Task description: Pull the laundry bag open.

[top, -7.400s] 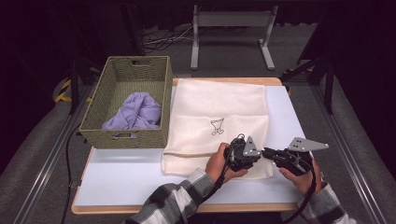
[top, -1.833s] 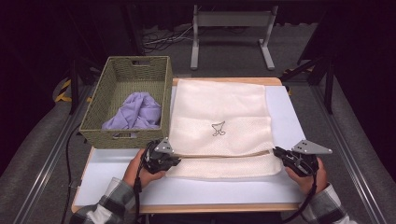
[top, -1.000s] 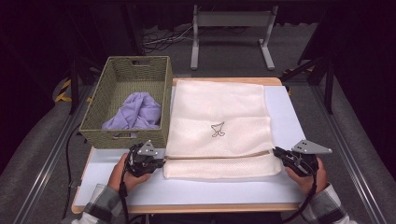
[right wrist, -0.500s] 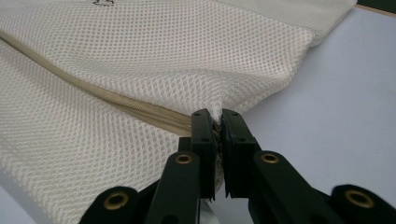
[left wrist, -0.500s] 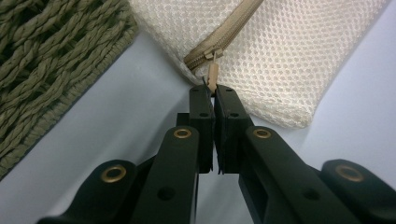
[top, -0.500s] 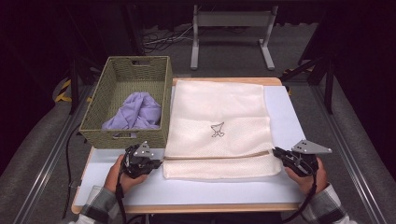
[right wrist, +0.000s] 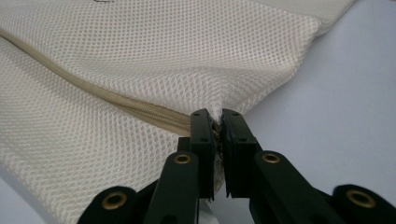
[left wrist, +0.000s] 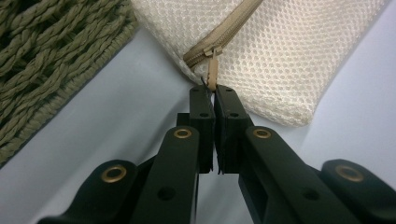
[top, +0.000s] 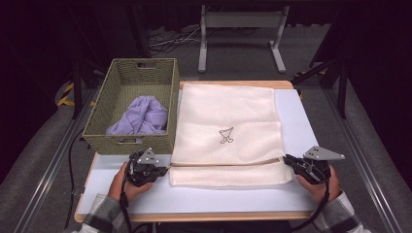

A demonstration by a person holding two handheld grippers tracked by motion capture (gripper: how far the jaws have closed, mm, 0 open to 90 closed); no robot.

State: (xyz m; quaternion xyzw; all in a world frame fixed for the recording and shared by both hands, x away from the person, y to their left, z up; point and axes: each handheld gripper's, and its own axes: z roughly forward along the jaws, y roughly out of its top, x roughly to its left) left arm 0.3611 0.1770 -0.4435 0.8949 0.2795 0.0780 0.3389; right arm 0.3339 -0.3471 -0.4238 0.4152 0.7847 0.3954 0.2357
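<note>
Wide shot first: the cream mesh bag (top: 226,133) lies flat across the middle of the white table (top: 301,116), a small dark emblem (top: 225,135) printed near its centre. At ten o'clock from the bag stands the woven basket (top: 131,141), its right wall just beside the bag's left edge, with a lilac cloth (top: 141,115) bunched inside. Past the far edge, at twelve o'clock, a grey metal stand (top: 240,29) sits on the floor. Nothing lies between either tool and the bag.

Down at eight o'clock from the bag, the left gripper (top: 163,171) is at the near left corner, the basket's front wall close behind it. In the left gripper view its jaws are pressed together on the tan zipper pull (left wrist: 213,74), right where the zipper (left wrist: 224,30) ends at the corner. At four o'clock, the right gripper (top: 287,160) has its jaws clamped on the bag's right edge; the right gripper view shows mesh bunched between them beside the zipper line.

Against the picture from about two seconds back, the left gripper has slid further left, from the bag's lower edge out to the corner, and the pull has gone with it. The right gripper holds the same spot throughout. Basket and cloth sit unchanged.
</note>
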